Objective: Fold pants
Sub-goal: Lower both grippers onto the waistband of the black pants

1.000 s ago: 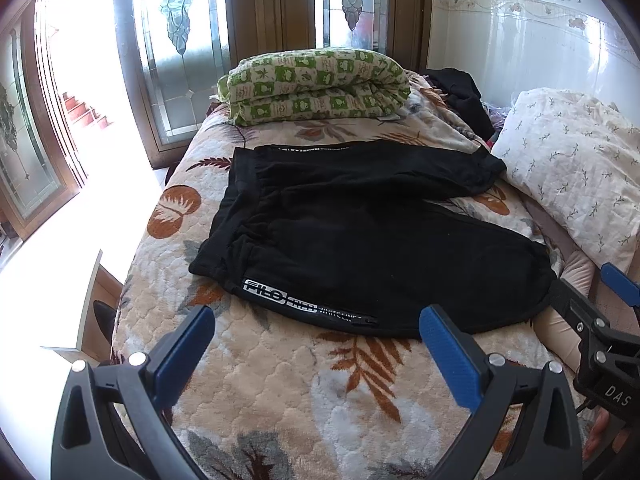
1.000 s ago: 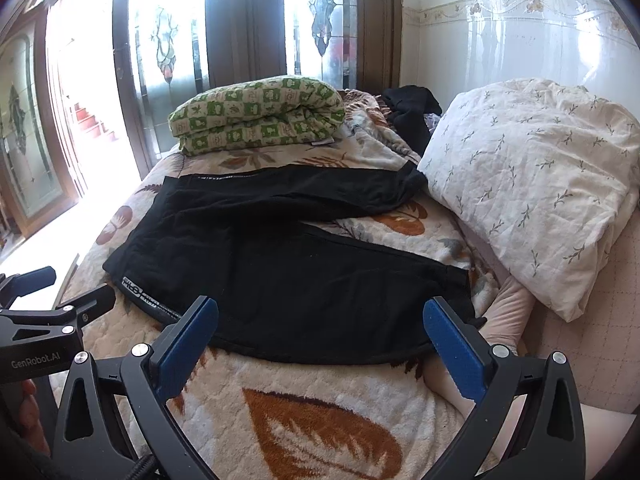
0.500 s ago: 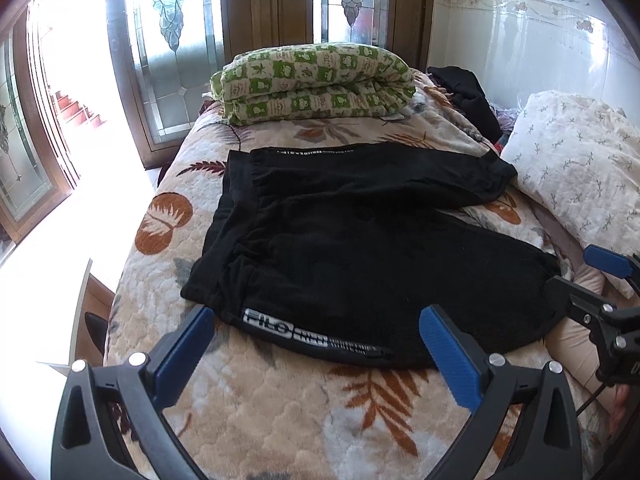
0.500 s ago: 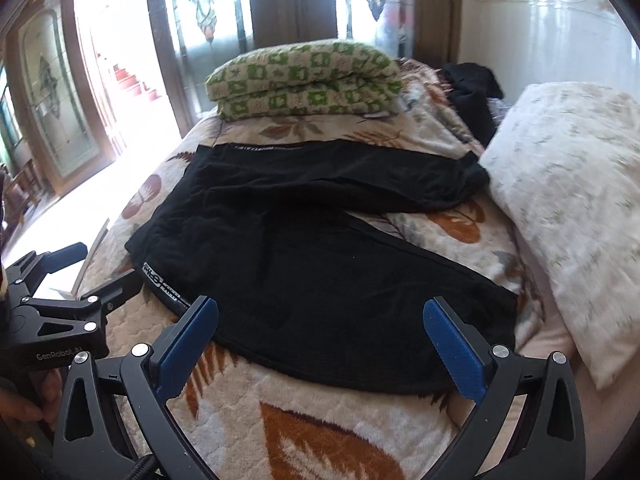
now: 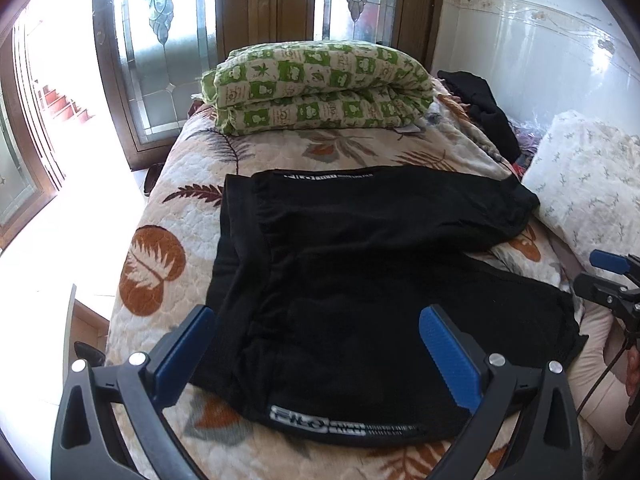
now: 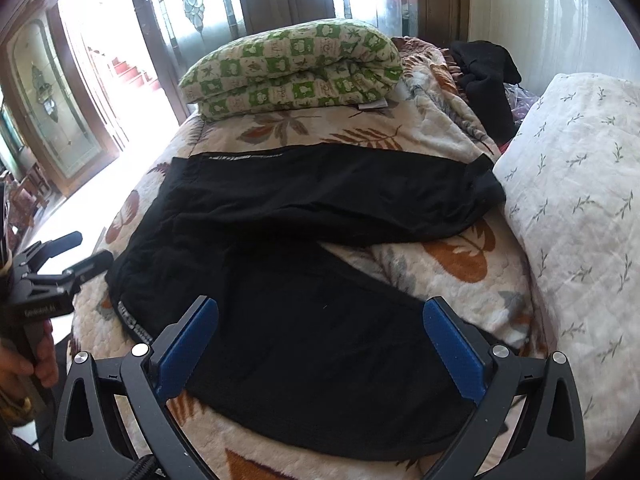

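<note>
Black pants [image 5: 360, 264] [image 6: 304, 240] lie spread on the leaf-patterned bedspread [image 5: 168, 208], waistband to the left, the two legs splayed apart toward the right. A white logo strip [image 5: 340, 426] runs along the near edge. My left gripper [image 5: 316, 352] hovers open over the waist end of the near leg, nothing between its blue pads. My right gripper [image 6: 320, 344] hovers open above the near leg's lower part. Each gripper also shows at the edge of the other's view: the right gripper [image 5: 600, 276], the left gripper [image 6: 76, 256], held by a hand.
A folded green checked quilt [image 5: 316, 88] lies at the far end of the bed. A white floral pillow [image 6: 580, 208] sits along the right side, with dark clothing [image 6: 488, 80] behind it. Glass doors stand beyond; the bed's left edge drops to a bright floor.
Both grippers have moved forward and lower over the pants; the near leg now sits between their fingers in view. The pants have not moved.
</note>
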Tool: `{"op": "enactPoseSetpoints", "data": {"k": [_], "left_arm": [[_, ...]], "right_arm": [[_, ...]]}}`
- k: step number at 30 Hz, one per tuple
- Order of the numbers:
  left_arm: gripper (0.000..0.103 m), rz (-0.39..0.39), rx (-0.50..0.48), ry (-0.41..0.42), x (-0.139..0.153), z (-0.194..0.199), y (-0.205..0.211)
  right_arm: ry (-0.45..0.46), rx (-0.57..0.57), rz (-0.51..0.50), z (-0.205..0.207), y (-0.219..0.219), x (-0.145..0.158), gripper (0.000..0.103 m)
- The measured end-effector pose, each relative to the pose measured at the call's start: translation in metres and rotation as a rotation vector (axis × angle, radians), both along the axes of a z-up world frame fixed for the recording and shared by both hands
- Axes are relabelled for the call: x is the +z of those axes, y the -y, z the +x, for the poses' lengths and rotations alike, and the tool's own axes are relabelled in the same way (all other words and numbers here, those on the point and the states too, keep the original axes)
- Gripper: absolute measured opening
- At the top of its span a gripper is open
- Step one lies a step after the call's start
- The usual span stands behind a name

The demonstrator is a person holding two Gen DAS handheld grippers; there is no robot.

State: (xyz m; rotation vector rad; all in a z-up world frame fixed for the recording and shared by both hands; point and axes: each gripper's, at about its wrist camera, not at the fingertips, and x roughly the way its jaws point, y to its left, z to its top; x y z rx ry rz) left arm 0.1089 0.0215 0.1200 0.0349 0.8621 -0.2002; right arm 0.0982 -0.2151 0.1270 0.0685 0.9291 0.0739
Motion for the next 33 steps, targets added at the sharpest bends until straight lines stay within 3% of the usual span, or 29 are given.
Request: {"op": "enactPoseSetpoints", "data": {"k": [13, 19, 27, 33], "left_arm": [[0.103, 0.021, -0.018, -0.027, -0.007, 0.068, -0.01], [0.103, -0.05, -0.022, -0.085, -0.016, 0.11, -0.03], [0.103, -0.168, 0.061, -0.132, -0.031, 0.164, -0.069], [0.103, -0.136, 0.062, -0.155, -0.048, 0.194, -0.068]], "right_arm": [[-0.02, -0.026, 0.001, 0.057, 0.027, -0.005, 0.103], [-0.041, 0.012, -0.026, 0.091, 0.024, -0.013, 0.103], [-0.053, 0.03, -0.028, 0.121, 0.017, -0.033, 0.103], [-0.074, 0.066, -0.056, 0.146, 0.009, -0.052, 0.103]]}}
